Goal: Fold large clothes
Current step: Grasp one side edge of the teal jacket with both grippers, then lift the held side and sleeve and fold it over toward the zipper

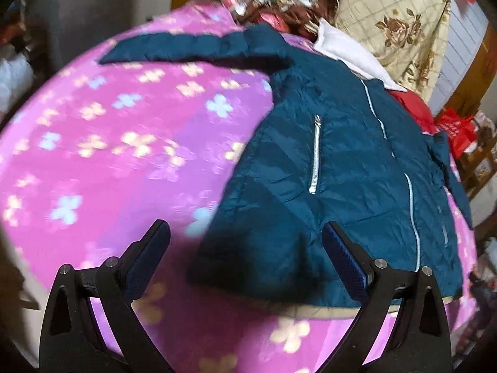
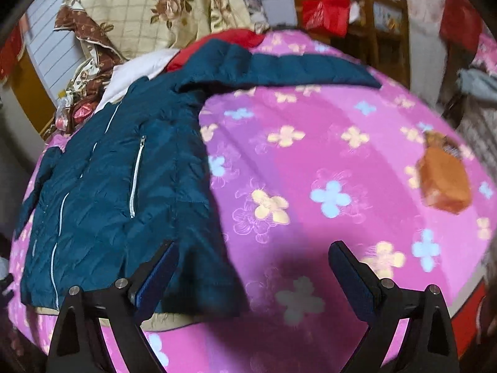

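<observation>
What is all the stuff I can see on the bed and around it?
Jacket: one, dark teal, silver zips, spread flat on the bed, sleeves out.
Bedspread: one, pink with flowers, under the jacket.
White cloth: one, by the jacket's collar.
Red cloth: one, beyond the collar.
Floral quilt: one, cream and brown, heaped at the far end.
Orange packet: one, on the bedspread, blurred.
Red bag: one, off the bed.
Left gripper: black, blue pads, open over the hem.
Right gripper: same, open over the hem.

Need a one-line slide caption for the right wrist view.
Open right gripper above a teal jacket spread flat on a pink floral bedspread, sleeve extended.
</observation>
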`<state>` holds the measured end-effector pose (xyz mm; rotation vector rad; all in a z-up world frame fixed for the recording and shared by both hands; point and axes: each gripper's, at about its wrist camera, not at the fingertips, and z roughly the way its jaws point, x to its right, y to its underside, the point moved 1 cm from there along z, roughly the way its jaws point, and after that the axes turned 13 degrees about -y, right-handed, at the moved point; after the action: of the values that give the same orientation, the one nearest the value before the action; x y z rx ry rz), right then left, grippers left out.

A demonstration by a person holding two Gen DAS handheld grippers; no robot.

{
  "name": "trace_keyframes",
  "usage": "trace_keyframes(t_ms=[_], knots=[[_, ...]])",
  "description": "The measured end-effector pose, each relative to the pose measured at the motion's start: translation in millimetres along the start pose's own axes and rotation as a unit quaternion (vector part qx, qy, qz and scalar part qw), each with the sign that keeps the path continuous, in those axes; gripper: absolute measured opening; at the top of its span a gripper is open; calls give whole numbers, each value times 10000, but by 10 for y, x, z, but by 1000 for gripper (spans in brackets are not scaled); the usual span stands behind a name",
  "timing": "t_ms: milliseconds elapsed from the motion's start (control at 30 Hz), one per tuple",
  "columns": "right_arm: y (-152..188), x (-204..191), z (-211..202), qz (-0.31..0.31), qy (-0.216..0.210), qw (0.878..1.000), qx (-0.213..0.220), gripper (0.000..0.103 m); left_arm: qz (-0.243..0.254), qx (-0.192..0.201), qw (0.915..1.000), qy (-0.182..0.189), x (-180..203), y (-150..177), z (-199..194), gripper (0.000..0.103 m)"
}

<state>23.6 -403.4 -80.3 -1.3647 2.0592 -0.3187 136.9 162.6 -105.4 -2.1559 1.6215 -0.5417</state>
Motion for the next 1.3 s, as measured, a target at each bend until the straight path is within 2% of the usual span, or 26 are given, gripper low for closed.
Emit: trace_keyframes(t_ms=[167, 300, 333, 367, 433, 467, 500, 533, 567, 700, 833, 1033, 1167, 1233, 1267, 1300], knots=[[-10, -68, 199, 129, -522, 9984, -181, 92, 132, -212, 9986, 470, 180, -84, 203, 98], [47, -175, 352, 196, -896, 9950, -382, 81, 244, -360, 9980, 457, 330, -149, 355, 98], [71, -213, 389, 215, -998, 9938, -445, 80, 262, -394, 9978, 462, 348, -158, 383, 94], [84, -264, 395, 148, -978, 9942, -420, 74, 297, -454, 9976, 438, 387, -158, 405, 88], [105, -337, 434, 72, -1033, 9933, -511, 58, 426, -498, 9977, 180, 459, -139, 415, 61], [120, -377, 442, 60, -1082, 9926, -548, 41, 505, -486, 9975, 97, 490, -122, 392, 53], [125, -395, 453, 72, -1159, 9913, -619, 31, 534, -511, 9972, 93, 501, -114, 374, 38], [124, -395, 445, 99, -1201, 9906, -647, 28, 531, -546, 9970, 118, 502, -109, 351, 31], [123, -392, 421, 132, -1221, 9903, -646, 22, 519, -556, 9970, 123, 494, -99, 335, 28], [161, -358, 222, 157, -1401, 9882, -604, 16, 631, -532, 9966, 82, 525, -13, 170, 20], [282, -279, 65, 121, -1406, 9876, -686, 15, 852, -470, 9952, -51, 578, 147, 54, 19], [540, -145, -134, 62, -1344, 9872, -858, 15, 871, -380, 9954, -126, 432, 453, -145, 20], [548, -159, -295, -214, -1109, 9915, -650, 15, 751, -164, 9968, -197, 318, 508, -353, 22], [513, -194, -436, -348, -1011, 9931, -488, 21, 646, -8, 9978, -171, 251, 470, -480, 22], [500, -211, -513, -415, -905, 9944, -362, 31, 575, 138, 9981, -162, 188, 445, -587, 22], [489, -223, -601, -497, -787, 9955, -198, 47, 531, 258, 9980, -205, 135, 422, -669, 26]])
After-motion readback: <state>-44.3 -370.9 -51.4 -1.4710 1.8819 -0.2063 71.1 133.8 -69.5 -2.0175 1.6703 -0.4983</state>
